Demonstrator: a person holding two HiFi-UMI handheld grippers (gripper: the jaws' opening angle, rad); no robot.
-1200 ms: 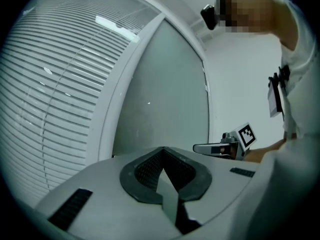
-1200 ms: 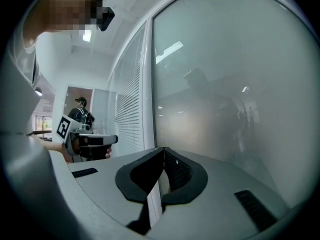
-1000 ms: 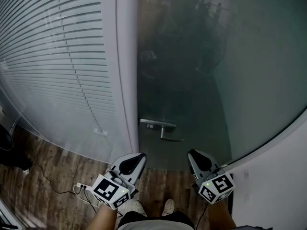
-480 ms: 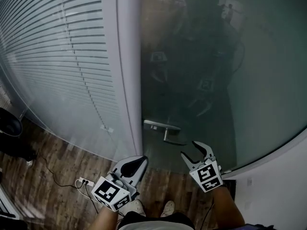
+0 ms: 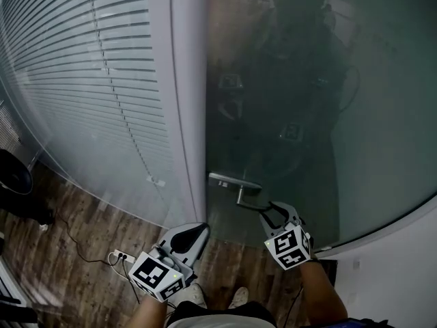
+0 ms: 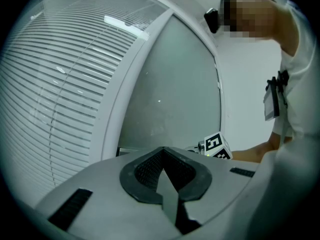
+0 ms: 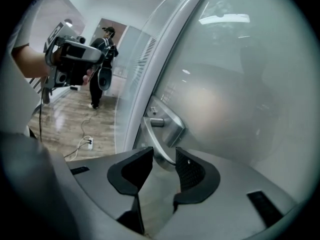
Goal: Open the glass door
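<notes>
The frosted glass door [image 5: 321, 115] stands shut, its metal lever handle [image 5: 240, 185] near the left edge. My right gripper [image 5: 268, 212] is at the lever's free end and is tilted down. In the right gripper view the handle [image 7: 161, 134] runs into the gap between the pads [image 7: 191, 170] with space on both sides. Those jaws have just been closing and my right gripper [image 7: 164, 160] is still open. My left gripper [image 5: 199, 230] hangs lower left of the handle, shut and empty; its jaws meet in the left gripper view [image 6: 163, 156].
A white door post [image 5: 188, 115] and a glass wall with blinds [image 5: 89, 80] stand left of the door. On the wood floor lie a power strip [image 5: 117, 257] with cables and a dark object [image 5: 13, 176]. A person [image 7: 101, 64] stands far down the corridor.
My right gripper opened its jaws, rolled, and moved forward and down to the lever's end. The left gripper stayed put. The view shifted slightly closer to the door.
</notes>
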